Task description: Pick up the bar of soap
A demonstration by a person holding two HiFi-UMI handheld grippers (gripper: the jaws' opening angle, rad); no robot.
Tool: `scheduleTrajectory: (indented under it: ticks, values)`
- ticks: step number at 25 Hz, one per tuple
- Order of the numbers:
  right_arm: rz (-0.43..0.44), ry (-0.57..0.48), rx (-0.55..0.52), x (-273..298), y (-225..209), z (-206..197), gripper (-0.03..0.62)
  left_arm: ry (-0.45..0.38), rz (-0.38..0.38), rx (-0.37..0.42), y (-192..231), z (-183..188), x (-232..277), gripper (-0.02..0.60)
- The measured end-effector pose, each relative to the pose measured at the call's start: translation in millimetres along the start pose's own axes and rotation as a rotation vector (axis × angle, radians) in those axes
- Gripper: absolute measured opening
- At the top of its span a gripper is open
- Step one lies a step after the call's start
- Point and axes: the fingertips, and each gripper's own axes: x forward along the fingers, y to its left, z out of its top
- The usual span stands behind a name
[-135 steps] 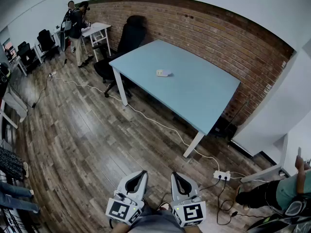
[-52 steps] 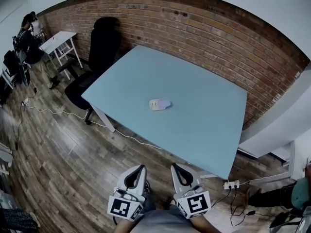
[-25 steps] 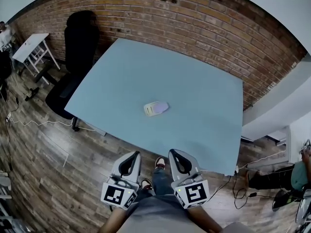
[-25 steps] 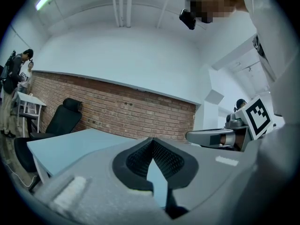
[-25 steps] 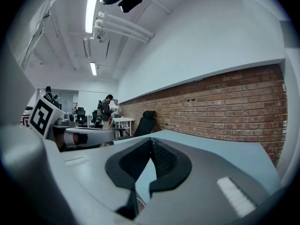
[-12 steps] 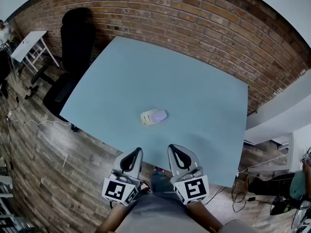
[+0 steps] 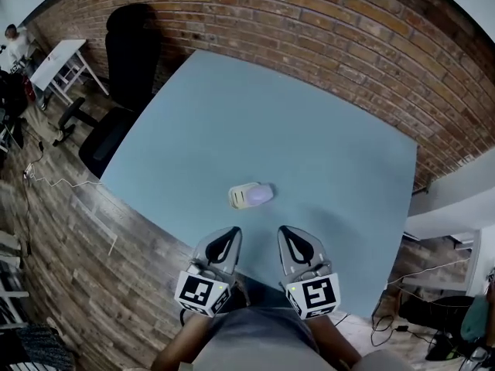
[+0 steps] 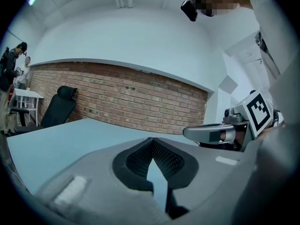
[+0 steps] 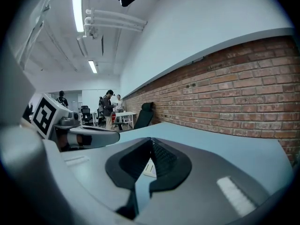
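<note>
Head view: the bar of soap [image 7: 257,195] lies on the blue table [image 7: 325,130], toward its near edge. My left gripper [image 7: 224,247] and right gripper [image 7: 298,246] hang over that edge. Left gripper view: jaws together, empty. Right gripper view: pinched closed too, nothing held. I'd say I'm only lining up.

Red brick wall [image 7: 325,22], wood plank floor [image 7: 54,238], black office chair [image 7: 128,60], white side table [image 7: 62,59]
</note>
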Motion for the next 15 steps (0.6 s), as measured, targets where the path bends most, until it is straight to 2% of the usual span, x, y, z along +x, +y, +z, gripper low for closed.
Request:
scheduleTrajectory:
  ticks: [7,15]
  values:
    - [0.025,0.087,-0.025,32,-38,-35,0.005,0.099,0.029,0.022,18,-43,48,0.003]
    - [0.035,0.183,0.030,81,-62,-69,0.005,0.205,0.066,0.022,55,-85,86,0.003]
